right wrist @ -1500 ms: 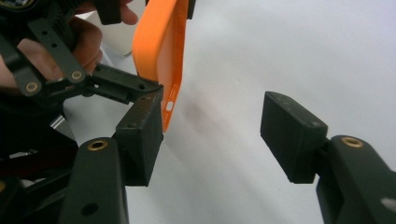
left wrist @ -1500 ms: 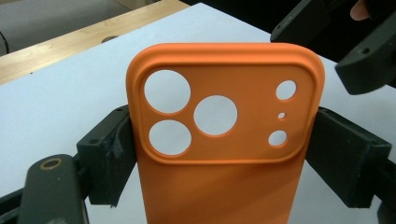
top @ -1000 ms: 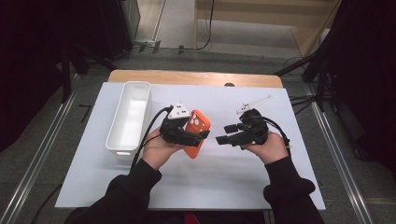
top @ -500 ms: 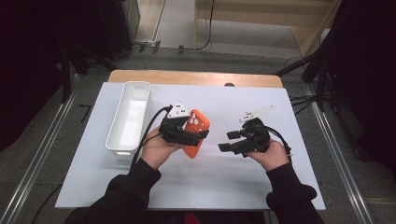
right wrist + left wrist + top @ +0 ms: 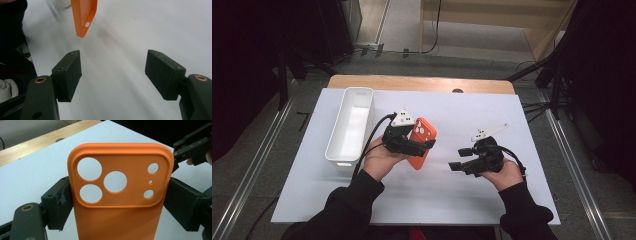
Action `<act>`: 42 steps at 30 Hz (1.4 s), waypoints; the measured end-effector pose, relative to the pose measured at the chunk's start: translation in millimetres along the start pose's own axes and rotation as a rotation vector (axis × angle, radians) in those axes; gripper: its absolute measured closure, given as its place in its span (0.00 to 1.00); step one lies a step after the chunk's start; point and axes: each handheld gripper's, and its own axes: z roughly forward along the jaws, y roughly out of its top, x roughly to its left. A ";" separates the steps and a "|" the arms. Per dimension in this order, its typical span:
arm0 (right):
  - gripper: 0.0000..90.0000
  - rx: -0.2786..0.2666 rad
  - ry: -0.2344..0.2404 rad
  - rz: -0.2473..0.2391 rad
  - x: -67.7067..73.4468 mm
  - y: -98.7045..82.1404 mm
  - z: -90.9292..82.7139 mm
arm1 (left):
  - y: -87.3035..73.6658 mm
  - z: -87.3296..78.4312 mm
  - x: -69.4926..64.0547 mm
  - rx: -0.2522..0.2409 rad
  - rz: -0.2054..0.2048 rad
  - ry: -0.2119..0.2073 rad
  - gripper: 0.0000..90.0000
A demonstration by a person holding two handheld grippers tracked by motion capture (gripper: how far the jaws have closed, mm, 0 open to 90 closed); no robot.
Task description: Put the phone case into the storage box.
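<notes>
Orange case [image 5: 120, 195] is clamped by its sides in left gripper [image 5: 421, 145], held above the table [image 5: 472, 200]. Right gripper [image 5: 458, 159], jaws just opened wider with nothing between them, is kept apart. Case could be twisted out if regrasped off-centre

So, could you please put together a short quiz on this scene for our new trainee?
1. True or false: the left gripper clamps the orange phone case by its two long sides.
2. What is between the jaws of the right gripper? A) the phone case B) nothing C) a cable
3. Which thing stands on the white table to the left of the phone case?

Key: 1 true. 2 B, its jaws have just been opening. 3 the white tray.
</notes>
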 end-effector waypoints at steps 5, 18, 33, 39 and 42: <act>0.28 -0.031 -0.022 -0.026 1.3 -8.8 0.9 | 0.2 -0.6 1.0 -0.003 -0.005 -0.012 0.18; 0.28 -0.030 -0.034 -0.017 2.3 -32.2 -0.2 | -0.1 0.1 1.3 0.005 0.001 -0.027 0.17; 0.27 -0.020 -0.050 -0.001 2.4 -55.5 3.5 | 0.0 -0.5 1.5 0.006 0.009 -0.047 0.17; 0.27 -0.031 -0.046 0.007 2.5 -65.5 3.3 | 0.2 -1.1 1.6 0.008 0.016 -0.056 0.18; 0.27 -0.041 -0.045 0.016 1.4 -70.0 1.2 | 0.4 -1.4 1.9 0.009 0.018 -0.060 0.17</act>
